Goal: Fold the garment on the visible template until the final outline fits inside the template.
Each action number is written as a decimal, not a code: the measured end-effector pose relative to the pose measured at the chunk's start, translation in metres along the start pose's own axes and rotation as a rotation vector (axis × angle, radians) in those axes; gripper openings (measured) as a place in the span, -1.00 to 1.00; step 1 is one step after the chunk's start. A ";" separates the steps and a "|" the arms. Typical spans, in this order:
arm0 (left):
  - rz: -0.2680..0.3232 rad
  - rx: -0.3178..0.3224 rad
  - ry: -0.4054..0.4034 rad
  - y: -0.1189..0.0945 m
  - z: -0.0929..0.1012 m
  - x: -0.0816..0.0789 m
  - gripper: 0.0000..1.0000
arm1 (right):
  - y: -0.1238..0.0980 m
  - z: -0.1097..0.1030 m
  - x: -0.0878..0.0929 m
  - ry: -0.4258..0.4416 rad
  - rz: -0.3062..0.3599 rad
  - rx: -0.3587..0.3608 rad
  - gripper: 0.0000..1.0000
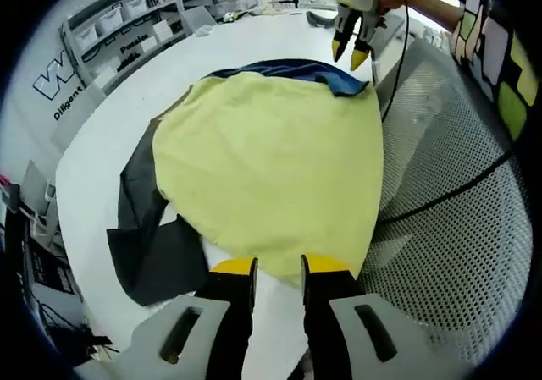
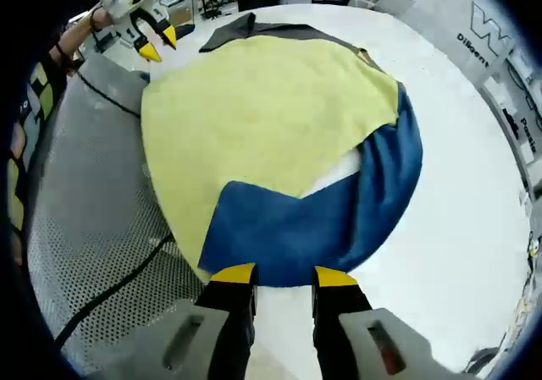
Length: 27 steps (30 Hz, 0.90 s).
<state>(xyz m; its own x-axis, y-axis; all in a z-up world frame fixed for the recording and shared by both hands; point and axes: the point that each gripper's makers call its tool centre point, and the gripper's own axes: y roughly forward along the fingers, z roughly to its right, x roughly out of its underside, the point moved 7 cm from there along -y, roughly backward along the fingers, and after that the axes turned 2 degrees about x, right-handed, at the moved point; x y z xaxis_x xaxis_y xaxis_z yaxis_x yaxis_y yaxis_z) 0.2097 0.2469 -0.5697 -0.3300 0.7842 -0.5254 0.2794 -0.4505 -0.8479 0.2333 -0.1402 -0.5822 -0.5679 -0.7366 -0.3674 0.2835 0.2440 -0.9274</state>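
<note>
Lying on a white table [image 1: 102, 143], a yellow garment [image 1: 271, 168] is spread out flat, with a blue cloth [image 2: 339, 219] folded along one edge and a dark grey cloth [image 1: 144, 228] sticking out from under the opposite edge. A perforated grey mat [image 1: 457, 228] is seen beside the table, crossed by a black cable [image 1: 449, 194]. The left gripper [image 1: 278, 270] is held just at the yellow edge, jaws slightly apart, nothing pinched. The right gripper [image 2: 282, 277] is poised at the blue edge, jaws likewise parted; contact with the cloth cannot be judged. Shelves [image 1: 127, 24] with bins are seen behind, blurred.
</note>
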 end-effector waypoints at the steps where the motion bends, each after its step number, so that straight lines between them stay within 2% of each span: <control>1: 0.006 -0.003 -0.004 0.003 -0.001 0.000 -0.56 | 0.002 0.005 0.000 0.031 0.010 0.026 -0.62; 4: 0.049 -0.011 -0.034 0.012 -0.001 -0.003 -0.53 | 0.005 0.019 0.001 0.146 0.043 0.105 -0.60; 6: 0.103 -0.018 -0.061 0.018 -0.001 -0.006 -0.54 | 0.007 0.026 0.005 0.184 0.048 0.143 -0.57; 8: 0.172 0.006 -0.090 0.023 0.002 -0.012 -0.53 | 0.013 0.033 0.008 0.214 0.066 0.182 -0.49; 9: 0.193 0.012 -0.114 0.025 0.002 -0.013 -0.53 | 0.015 0.037 0.009 0.268 0.086 0.209 -0.46; 12: 0.190 0.012 -0.114 0.031 0.000 -0.013 -0.52 | 0.020 0.034 0.014 0.348 0.088 0.162 -0.53; 14: 0.199 0.012 -0.116 0.034 -0.002 -0.015 -0.50 | 0.023 0.033 0.016 0.371 0.082 0.155 -0.59; 16: 0.212 0.010 -0.122 0.038 -0.005 -0.017 -0.48 | 0.026 0.029 0.020 0.383 0.050 0.129 -0.78; 17: 0.217 0.005 -0.124 0.040 -0.006 -0.018 -0.47 | 0.027 0.027 0.021 0.363 0.044 0.121 -0.83; 19: 0.222 -0.002 -0.122 0.044 -0.009 -0.020 -0.42 | 0.028 0.028 0.020 0.371 0.059 0.128 -0.93; 20: 0.225 -0.006 -0.119 0.046 -0.011 -0.022 -0.39 | 0.030 0.026 0.020 0.387 0.059 0.104 -1.00; 21: 0.233 -0.007 -0.118 0.049 -0.013 -0.024 -0.36 | 0.029 0.029 0.019 0.407 0.069 0.118 -1.00; 25: 0.251 -0.020 -0.116 0.055 -0.020 -0.031 -0.31 | 0.026 0.031 0.018 0.542 0.070 0.081 -1.00; 27: 0.262 -0.024 -0.129 0.057 -0.024 -0.034 -0.25 | 0.020 0.033 0.014 0.552 0.097 0.058 -1.00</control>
<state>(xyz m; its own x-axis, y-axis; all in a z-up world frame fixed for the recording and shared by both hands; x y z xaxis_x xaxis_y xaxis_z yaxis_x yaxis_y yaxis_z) 0.2585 0.2045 -0.5989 -0.3555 0.5813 -0.7319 0.3906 -0.6191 -0.6813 0.2565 -0.1668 -0.6035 -0.8527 -0.2698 -0.4474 0.3875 0.2480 -0.8879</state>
